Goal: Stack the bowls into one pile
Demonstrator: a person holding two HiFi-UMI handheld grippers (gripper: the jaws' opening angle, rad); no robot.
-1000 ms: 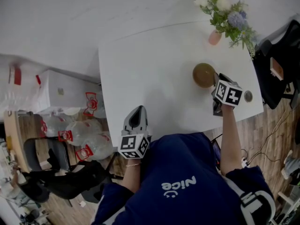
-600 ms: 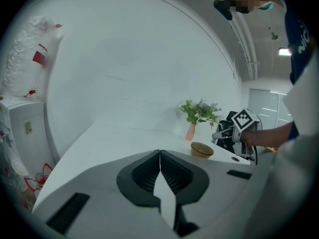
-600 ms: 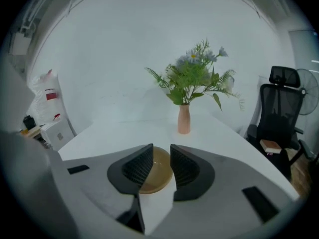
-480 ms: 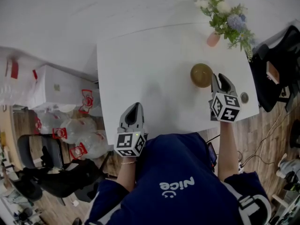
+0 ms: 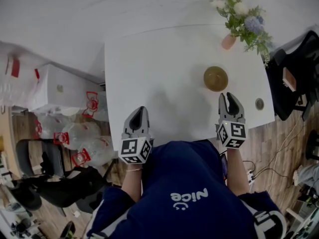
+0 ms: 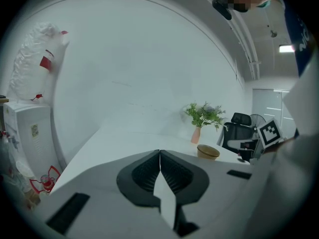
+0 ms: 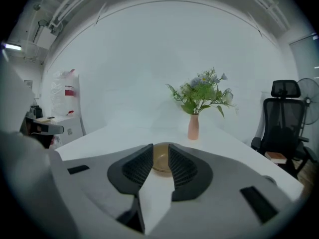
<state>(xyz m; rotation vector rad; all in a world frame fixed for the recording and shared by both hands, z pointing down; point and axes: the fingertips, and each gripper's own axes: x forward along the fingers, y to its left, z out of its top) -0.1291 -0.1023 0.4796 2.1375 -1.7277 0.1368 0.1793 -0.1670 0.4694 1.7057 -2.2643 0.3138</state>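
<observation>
Your left tool (image 5: 140, 110) sits at the near edge of the desk (image 5: 164, 68), towards its left corner. Its jaws are pressed together with nothing between them. Your right tool (image 5: 228, 97) is at the near edge towards the right corner, released, with its jaws a little apart and empty. The brown bowl (image 5: 216, 78) stands just beyond that tool on the right half of the desk, not touching it. The flower vase (image 5: 229, 41) stands at the far right corner.
</observation>
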